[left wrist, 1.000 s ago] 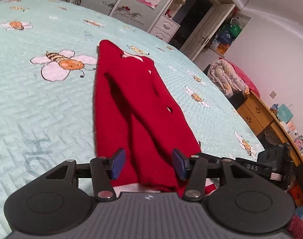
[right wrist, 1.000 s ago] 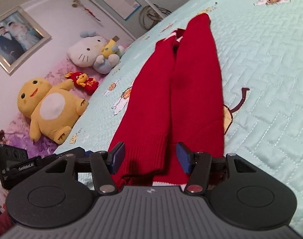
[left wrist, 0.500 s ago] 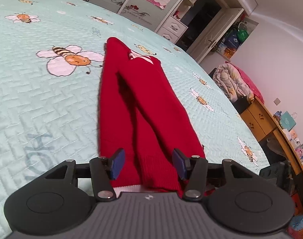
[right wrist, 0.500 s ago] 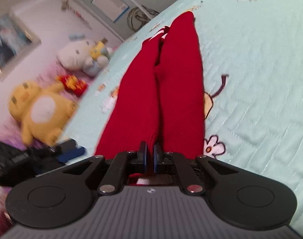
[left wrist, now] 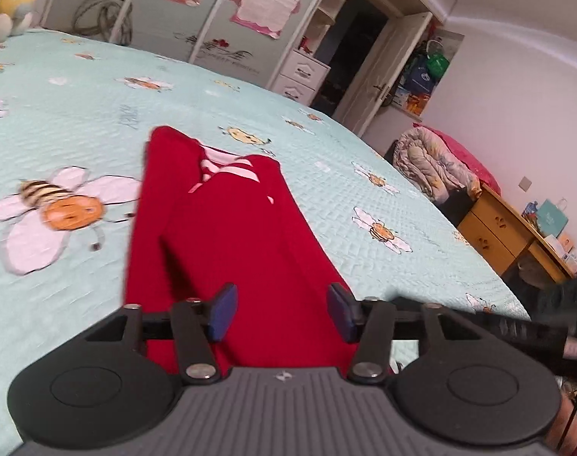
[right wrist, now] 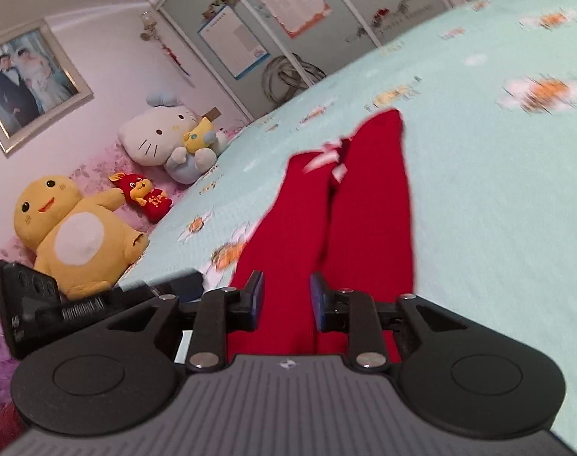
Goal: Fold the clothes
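Bee-print bedspread point(left wrist: 79, 121) under red garment point(left wrist: 227, 235); no legible writing; both grippers' jaws apart, ungripping.

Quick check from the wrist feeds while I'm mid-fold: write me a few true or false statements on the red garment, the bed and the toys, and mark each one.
1. The red knitted garment lies lengthwise as a long narrow strip on the pale green quilted bedspread. True.
2. The far end of the garment shows blue stripes. False: the trim there is white and pink.
3. The bedspread is printed with bees on white flowers. True.
4. The yellow plush toy lies on top of the red garment. False: it sits beyond the edge of the bedspread, well apart from the garment.
5. The white cat plush is near the head of the bed. True.
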Available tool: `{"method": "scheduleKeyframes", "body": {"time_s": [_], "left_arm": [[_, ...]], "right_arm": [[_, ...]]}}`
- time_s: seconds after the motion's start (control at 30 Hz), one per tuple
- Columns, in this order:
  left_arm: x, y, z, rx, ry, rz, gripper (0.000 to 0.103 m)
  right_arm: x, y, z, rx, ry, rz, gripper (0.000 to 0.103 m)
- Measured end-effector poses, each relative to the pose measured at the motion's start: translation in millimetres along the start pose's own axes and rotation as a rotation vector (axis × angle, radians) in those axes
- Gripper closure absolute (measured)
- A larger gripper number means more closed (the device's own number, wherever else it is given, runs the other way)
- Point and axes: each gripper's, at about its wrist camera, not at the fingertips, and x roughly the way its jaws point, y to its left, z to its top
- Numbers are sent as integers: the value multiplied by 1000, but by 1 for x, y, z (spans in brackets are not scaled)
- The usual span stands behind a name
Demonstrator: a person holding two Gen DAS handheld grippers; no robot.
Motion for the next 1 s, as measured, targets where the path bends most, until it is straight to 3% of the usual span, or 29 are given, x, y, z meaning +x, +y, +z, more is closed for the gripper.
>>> {"method": "scheduleKeyframes", "body": {"time_s": [0.03, 0.07, 0.17, 0.27, 0.3, 0.33, 0.37, 0.47, 0.63, 0.77, 0.87, 1.0], "left_arm": [[10, 2, -2, -1, 17, 6, 93], [20, 5, -3, -2, 34, 13, 96], [38, 13, -18, 12, 76, 40, 96], [38, 20, -30, 5, 44, 40, 94], [37, 21, -32, 2, 38, 41, 94], [37, 22, -33, -3, 38, 40, 94], [37, 22, -33, -9, 38, 38, 94], [36, 25, -33, -21, 38, 26, 95], [34, 23, -30, -31, 47, 26, 95], [27, 19, -22, -17, 75, 19, 96], [14, 13, -5, -16, 55, -28, 97], [10, 12, 36, -11, -11, -71, 96]], "right_arm": [[16, 1, 9, -11, 5, 14, 76], [30, 3, 17, -28, 10, 22, 76], [80, 9, 39, -62, 48, 62, 76], [129, -10, 53, -54, 123, 60, 76], [147, -20, 55, -50, 156, 29, 85], [162, -30, 55, -68, 177, -10, 101], [170, -40, 57, -67, 175, -10, 103], [168, -51, 67, 50, 164, 16, 103], [149, -29, 81, 7, 68, 37, 86], [166, -29, 87, -32, 72, -32, 79], [179, -46, 82, 26, 112, -60, 79], [162, -46, 91, 77, 74, 10, 77]]}}
